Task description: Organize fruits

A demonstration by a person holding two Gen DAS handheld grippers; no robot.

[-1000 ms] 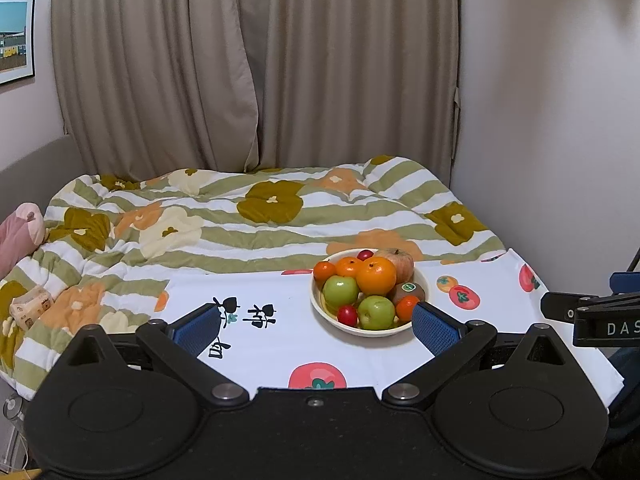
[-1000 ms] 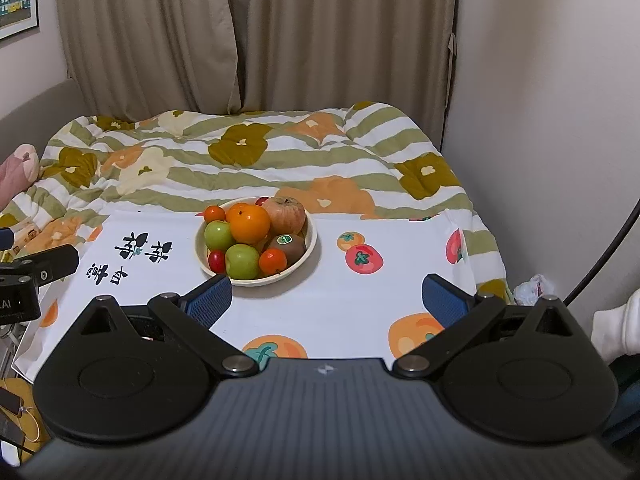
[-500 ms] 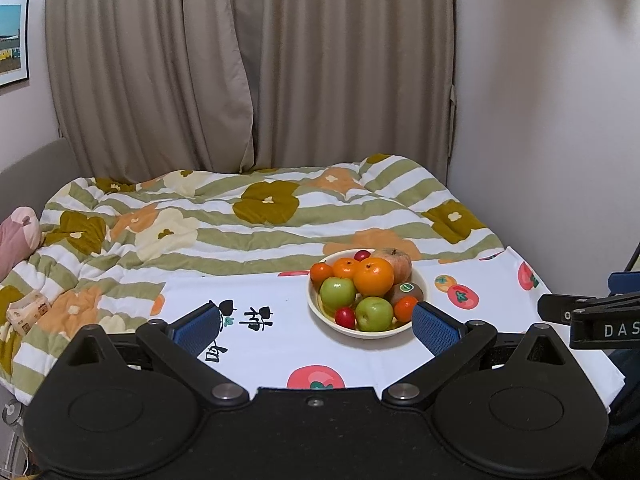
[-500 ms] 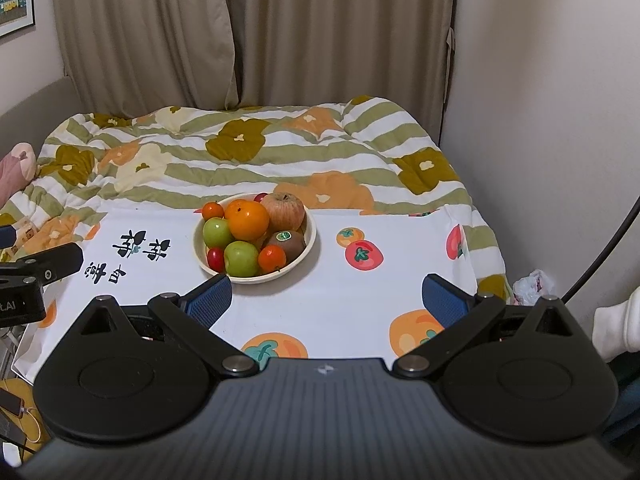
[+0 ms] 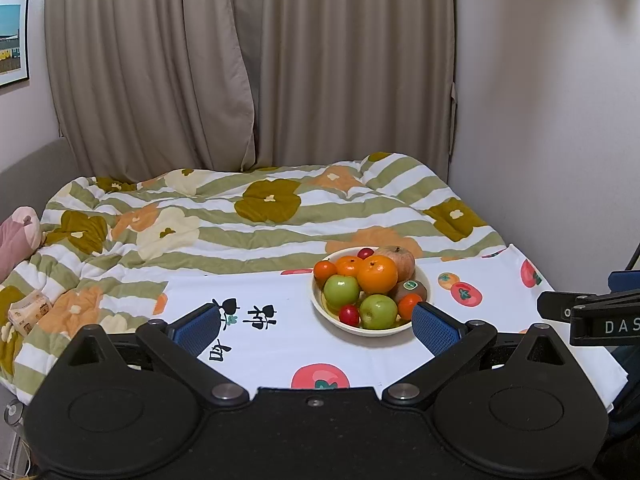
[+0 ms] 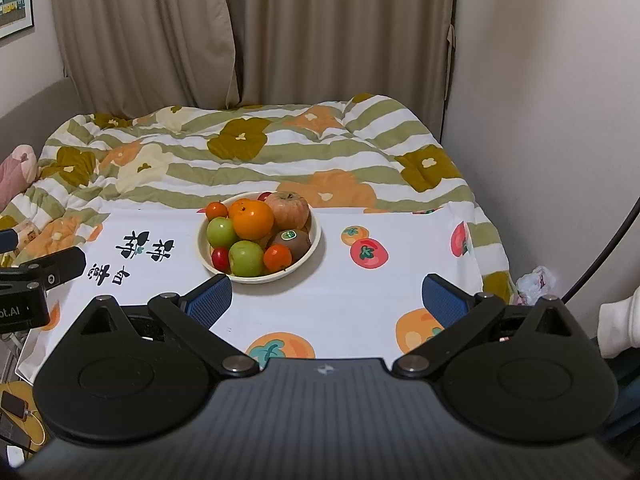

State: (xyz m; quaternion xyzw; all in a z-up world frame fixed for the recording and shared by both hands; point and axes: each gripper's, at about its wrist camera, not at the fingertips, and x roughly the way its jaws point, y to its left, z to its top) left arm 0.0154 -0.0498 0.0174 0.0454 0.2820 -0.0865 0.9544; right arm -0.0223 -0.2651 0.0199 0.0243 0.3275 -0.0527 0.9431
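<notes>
Nearest to me, my left gripper (image 5: 316,326) has its blue-padded fingers (image 5: 198,328) spread wide and holding nothing, and my right gripper (image 6: 328,300) is likewise spread wide and empty, its pads (image 6: 444,298) hanging over the near part of the white fruit-print cloth (image 6: 360,300). Compared with a second ago both views sit slightly higher and the fruit appears a little lower in each frame; the fingers have kept the same spread. From the left wrist camera the right gripper's black body pokes in at the right edge, and from the right wrist camera the left gripper's body shows at the left edge, so the two are held side by side and apart. Beyond the fingertips, the cream bowl (image 6: 312,248) stands on the cloth, well clear of both grippers, just right of the black printed characters (image 6: 138,254). It is heaped: two green apples (image 6: 246,258) and a cherry tomato (image 6: 219,258) at the near side, a kiwi with a green sticker (image 6: 292,242) and a small orange-red fruit (image 6: 277,258) to the right, a large orange (image 6: 253,218) on top, and a reddish apple (image 6: 288,210) at the far side. Nothing in the bowl has shifted since the earlier frames. Farther back lies the striped floral quilt (image 6: 240,152), a pink plush (image 5: 18,236) at its left edge, then beige curtains (image 5: 240,60) and a framed picture (image 5: 12,40) on the left wall.
</notes>
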